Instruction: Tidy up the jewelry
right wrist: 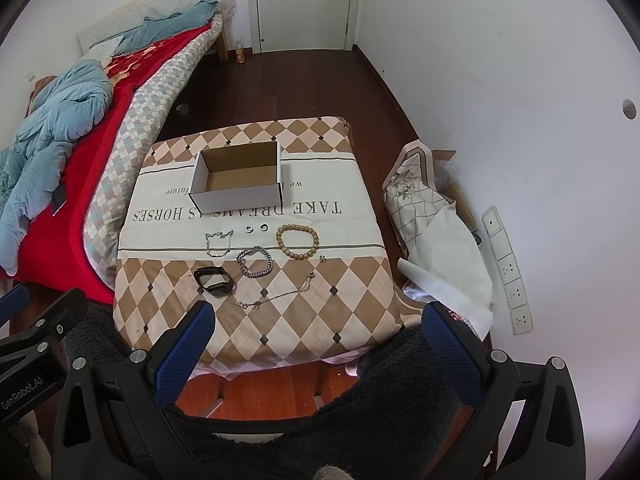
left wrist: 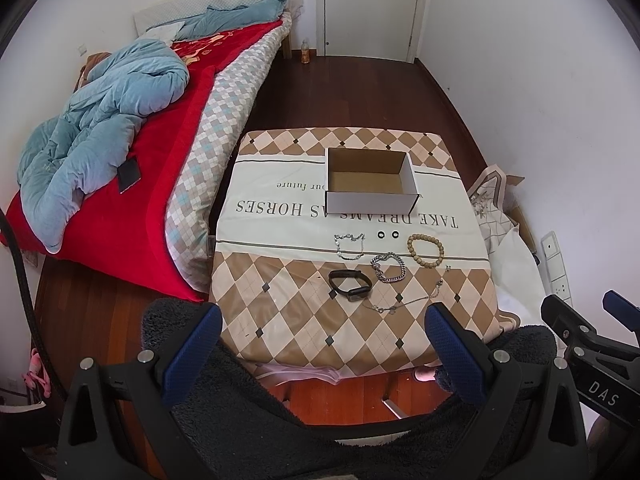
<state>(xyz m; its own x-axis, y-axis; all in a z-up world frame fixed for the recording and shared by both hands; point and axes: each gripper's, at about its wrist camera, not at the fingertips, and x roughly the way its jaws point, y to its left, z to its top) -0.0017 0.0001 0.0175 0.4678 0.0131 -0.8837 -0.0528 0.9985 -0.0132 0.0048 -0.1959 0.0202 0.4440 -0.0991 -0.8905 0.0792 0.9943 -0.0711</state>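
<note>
- A counter draped in a diamond-patterned cloth printed with "TAKE DREAMS AS HORSES" is seen in both wrist views.
- An open cardboard box, white outside and brown inside, is set on the far half of the counter; nothing is seen inside it.
- Two small rings are laid side by side just in front of the box.
- A wooden bead bracelet is placed in front of the box, toward its right side.
- A thin silver chain is spread in front of the box, toward its left side.
- A heavier silver link bracelet is found nearer than the rings, further from the box.
- A black watch band is placed just left of the link bracelet, still further from the box.
- A fine necklace is stretched out as the piece furthest from the box.
- The left gripper is held short of the counter's near edge, fingers wide apart and nothing held between them.
- The right gripper is held likewise at the near edge, fingers wide apart with nothing between them.
- A bed with a red blanket and a blue quilt is seen left of the box, and a white door beyond it.
</note>
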